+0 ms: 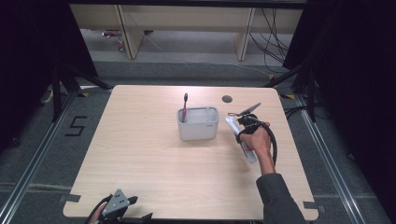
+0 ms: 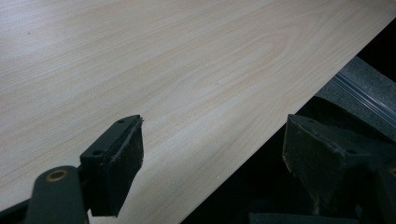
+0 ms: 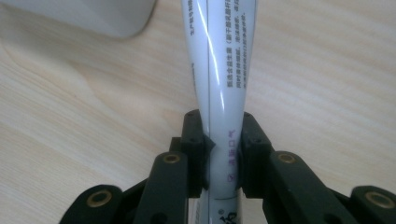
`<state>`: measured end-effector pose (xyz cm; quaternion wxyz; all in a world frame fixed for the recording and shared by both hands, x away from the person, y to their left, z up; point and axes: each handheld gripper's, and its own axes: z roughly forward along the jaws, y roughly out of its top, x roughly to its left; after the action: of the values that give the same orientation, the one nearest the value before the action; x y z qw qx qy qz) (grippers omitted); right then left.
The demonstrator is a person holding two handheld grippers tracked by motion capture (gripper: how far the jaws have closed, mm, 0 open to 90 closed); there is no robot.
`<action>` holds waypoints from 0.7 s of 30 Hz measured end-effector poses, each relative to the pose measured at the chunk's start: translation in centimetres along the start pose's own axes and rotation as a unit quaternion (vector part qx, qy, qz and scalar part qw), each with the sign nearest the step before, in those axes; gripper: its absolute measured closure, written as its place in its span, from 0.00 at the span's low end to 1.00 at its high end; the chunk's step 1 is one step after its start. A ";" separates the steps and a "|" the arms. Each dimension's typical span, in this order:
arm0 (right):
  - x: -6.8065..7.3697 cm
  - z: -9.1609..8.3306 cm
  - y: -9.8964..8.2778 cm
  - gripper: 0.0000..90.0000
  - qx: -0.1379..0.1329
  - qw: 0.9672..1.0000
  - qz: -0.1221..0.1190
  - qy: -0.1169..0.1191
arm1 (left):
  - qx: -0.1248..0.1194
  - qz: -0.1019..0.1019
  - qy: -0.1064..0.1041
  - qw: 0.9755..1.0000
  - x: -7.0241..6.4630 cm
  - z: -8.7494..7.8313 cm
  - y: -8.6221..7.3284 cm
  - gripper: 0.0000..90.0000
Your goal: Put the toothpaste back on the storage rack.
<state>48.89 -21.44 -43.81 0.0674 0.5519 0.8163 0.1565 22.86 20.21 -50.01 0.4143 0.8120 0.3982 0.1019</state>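
High view: the right gripper (image 1: 246, 125) sits at the right side of the table (image 1: 140, 158), with a white toothpaste tube (image 1: 243, 140) in its grip. The tube's long axis runs from far-left to near-right, slanting away from the grey bin (image 1: 198, 124), which stands just to the left with a pink toothbrush (image 1: 185, 106) upright in its far-left corner. The left gripper (image 1: 122, 205) rests at the near edge, well apart from the bin, so the right hand is much the nearer one for any drop into it

Left gripper view: the left gripper (image 2: 212, 154) has its jaws spread wide with nothing between them, over bare wood at the table's edge

Right gripper view: the right gripper (image 3: 223, 154) pinches the toothpaste tube (image 3: 222, 70) across its narrow part, pads pressed on both sides. The tube stretches straight ahead from the fingers, and a corner of the bin (image 3: 102, 16) lies ahead and to the left, so I judge that the coming move must swing the tube leftward over the rim
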 end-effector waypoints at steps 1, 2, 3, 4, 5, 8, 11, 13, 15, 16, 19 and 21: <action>0.0 0.0 0.0 0.84 0.000 1.000 0.000 0.000 | 0.000 0.000 0.000 1.000 0.0 0.0 0.0 0.22; 0.2 -0.4 0.0 0.84 -0.002 1.000 0.018 0.004 | -0.005 -0.006 -0.002 1.000 0.0 0.1 0.0 0.22; 0.0 -0.8 0.1 0.84 -0.010 1.000 0.011 0.006 | -0.004 -0.006 -0.002 1.000 0.0 0.1 0.0 0.22; -0.2 -1.3 0.2 0.84 -0.018 0.999 0.017 0.025 | -0.004 -0.005 -0.002 1.000 0.0 0.0 0.0 0.22; 0.0 -1.6 0.2 0.84 -0.026 0.999 0.020 0.005 | -0.003 -0.006 -0.001 1.000 -0.1 0.0 -0.1 0.22; -0.4 -2.7 0.2 0.84 -0.057 0.998 0.015 0.017 | -0.006 -0.005 -0.005 1.000 0.0 0.1 0.0 0.22; -0.4 -3.0 0.2 0.84 -0.071 0.997 0.019 0.021 | -0.006 -0.004 -0.004 1.000 0.0 0.1 0.0 0.22; -0.6 -3.5 0.2 0.84 -0.097 0.995 0.012 0.016 | -0.005 -0.005 -0.005 1.000 0.1 0.1 -0.1 0.22; -0.9 -3.5 0.2 0.84 -0.115 0.993 -0.004 0.018 | -0.005 -0.005 -0.006 1.000 0.1 0.2 -0.1 0.22; -0.8 -3.8 0.2 0.84 -0.121 0.992 0.005 0.021 | -0.004 -0.005 -0.006 1.000 0.1 0.2 -0.1 0.22; -0.9 -4.1 0.2 0.84 -0.150 0.988 0.007 0.044 | -0.004 -0.004 -0.006 1.000 0.1 0.2 -0.1 0.22; -1.0 -4.5 0.2 0.84 -0.165 0.985 0.008 0.054 | -0.005 -0.004 -0.006 1.000 0.1 0.2 -0.1 0.22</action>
<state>48.21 -23.06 -39.60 0.1123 0.5304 0.7775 0.3186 22.95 20.17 -50.23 0.4207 0.8091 0.3986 0.0974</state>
